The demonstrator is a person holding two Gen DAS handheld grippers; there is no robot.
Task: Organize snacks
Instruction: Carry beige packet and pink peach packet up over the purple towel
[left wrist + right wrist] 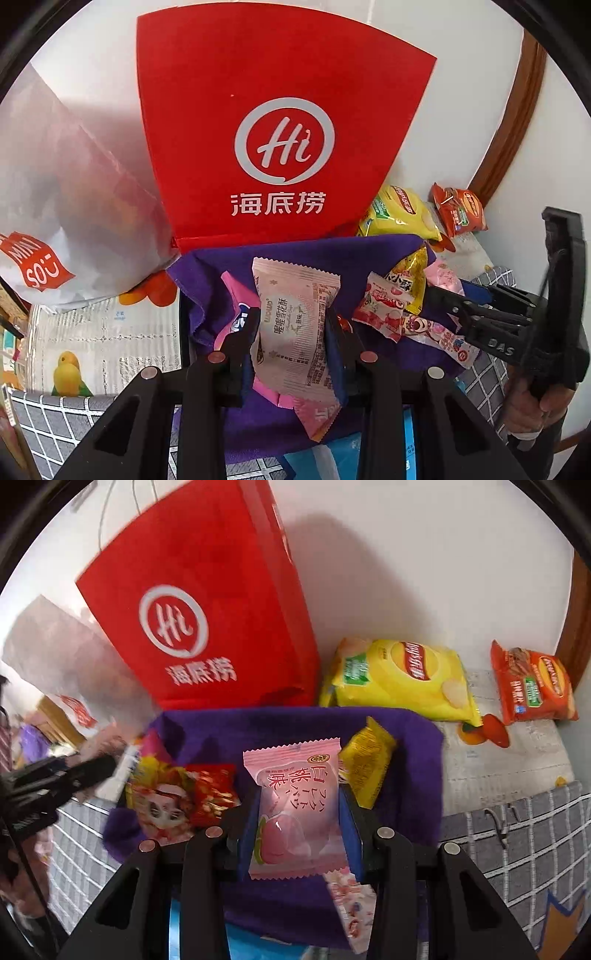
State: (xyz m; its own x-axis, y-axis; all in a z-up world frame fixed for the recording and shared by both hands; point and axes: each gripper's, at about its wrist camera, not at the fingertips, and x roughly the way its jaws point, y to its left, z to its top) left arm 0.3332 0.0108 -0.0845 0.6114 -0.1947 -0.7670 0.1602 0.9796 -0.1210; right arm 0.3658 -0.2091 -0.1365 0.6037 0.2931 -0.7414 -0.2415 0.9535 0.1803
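Observation:
My left gripper (291, 328) is shut on a pale pink snowflake-crisp packet (295, 325) held above a purple felt basket (295, 251). My right gripper (299, 816) is shut on a pink peach-flavour packet (295, 812) above the same basket (406, 738). In the basket lie several small snacks: a yellow packet (365, 768), a red packet (212, 790) and a cartoon packet (162, 805). The right gripper's body shows in the left view (491, 317). The left gripper's body shows blurred in the right view (55, 779).
A tall red paper bag (280, 129) stands behind the basket against the white wall. A white Miniso bag (55, 221) leans to its left. A yellow chip bag (402, 675) and an orange-red chip bag (532, 686) lie at the back right. A grey checked cloth (517, 842) covers the table.

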